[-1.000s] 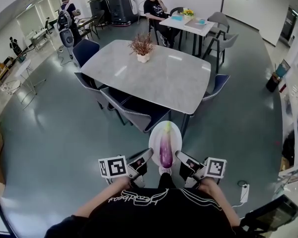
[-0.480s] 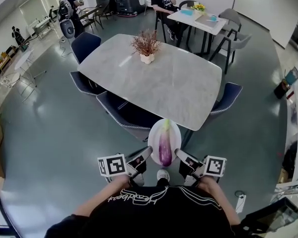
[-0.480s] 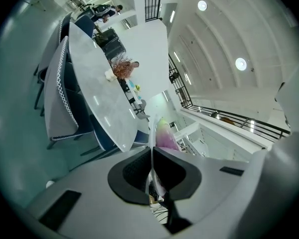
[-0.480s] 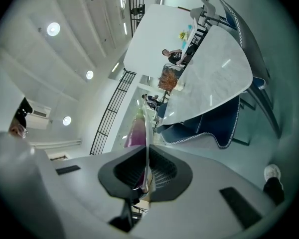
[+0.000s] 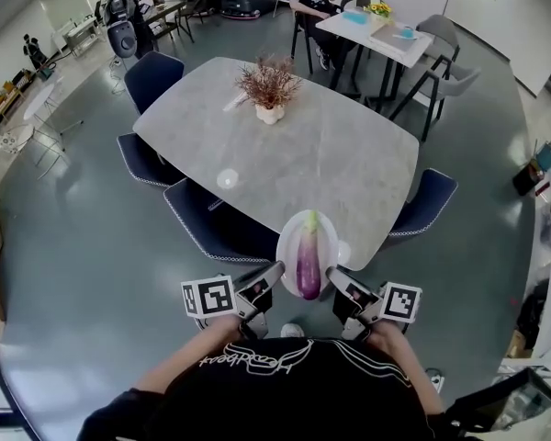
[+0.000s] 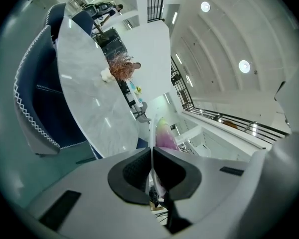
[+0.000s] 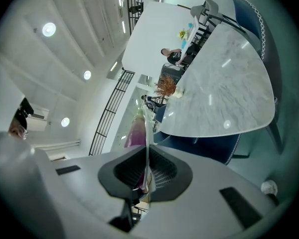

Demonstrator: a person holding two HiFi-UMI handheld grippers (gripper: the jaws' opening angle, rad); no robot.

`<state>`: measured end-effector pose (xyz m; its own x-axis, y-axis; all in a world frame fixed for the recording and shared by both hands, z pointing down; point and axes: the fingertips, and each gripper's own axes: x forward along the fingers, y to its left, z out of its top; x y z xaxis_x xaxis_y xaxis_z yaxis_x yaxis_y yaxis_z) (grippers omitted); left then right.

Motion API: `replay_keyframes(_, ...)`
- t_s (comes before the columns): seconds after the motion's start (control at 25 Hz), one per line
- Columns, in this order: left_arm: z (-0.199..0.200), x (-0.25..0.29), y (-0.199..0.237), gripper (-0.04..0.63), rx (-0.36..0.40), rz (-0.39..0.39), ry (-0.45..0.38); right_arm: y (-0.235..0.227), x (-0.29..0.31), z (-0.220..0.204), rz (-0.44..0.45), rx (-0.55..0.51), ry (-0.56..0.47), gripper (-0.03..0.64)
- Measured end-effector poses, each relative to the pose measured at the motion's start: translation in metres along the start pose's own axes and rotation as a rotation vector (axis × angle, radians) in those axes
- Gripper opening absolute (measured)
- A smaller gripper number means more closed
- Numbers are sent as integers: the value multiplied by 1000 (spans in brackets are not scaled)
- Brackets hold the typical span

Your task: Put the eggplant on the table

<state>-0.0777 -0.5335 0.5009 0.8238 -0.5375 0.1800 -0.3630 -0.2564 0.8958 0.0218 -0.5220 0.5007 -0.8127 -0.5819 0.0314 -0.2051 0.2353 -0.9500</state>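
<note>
Table [image 5: 331,154] nearer now, left tool [image 5: 274,272] and right tool [image 5: 335,275] clamp plate [image 5: 288,237], eggplant [image 6: 165,136] partly hidden.

The eggplant [image 5: 309,263] was purple, fading to pale green at one end, and lay on a white plate [image 5: 287,242]. The table [image 5: 349,173] was grey with faint marbling. The chairs [image 5: 216,232] were dark blue with white zigzag edge stitching. The floor [image 5: 92,246] was grey-green.

left tongs [image 5: 274,277], right tongs [image 5: 334,280] clamped (both level)
</note>
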Motion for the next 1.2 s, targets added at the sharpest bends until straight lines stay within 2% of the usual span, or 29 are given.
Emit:
replay_keyframes(0.24, 24, 35, -5, 23, 28, -4, -9, -7, 6, 46, 19, -36, 9, 20)
replay_keyframes(0.4, 33, 47, -3, 23, 50, -7, -14, -14, 12, 59, 22, -38, 7, 19)
replay_keyframes(0.68, 52, 58, 7, 23, 31, -3, -13, -19, 27, 75, 13, -35, 10, 18)
replay_keyframes(0.92, 68, 76, 12, 23, 33, -21, 10, -27, 35, 95, 10, -29, -25, 18)
replay_keyframes(1.08, 76, 92, 11, 23, 62, -20, 35, -36, 35, 108, -7, -27, -42, 18)
replay_keyframes(1.2, 85, 104, 20, 23, 51, -16, 40, -43, 42, 122, -7, -18, -63, 18)
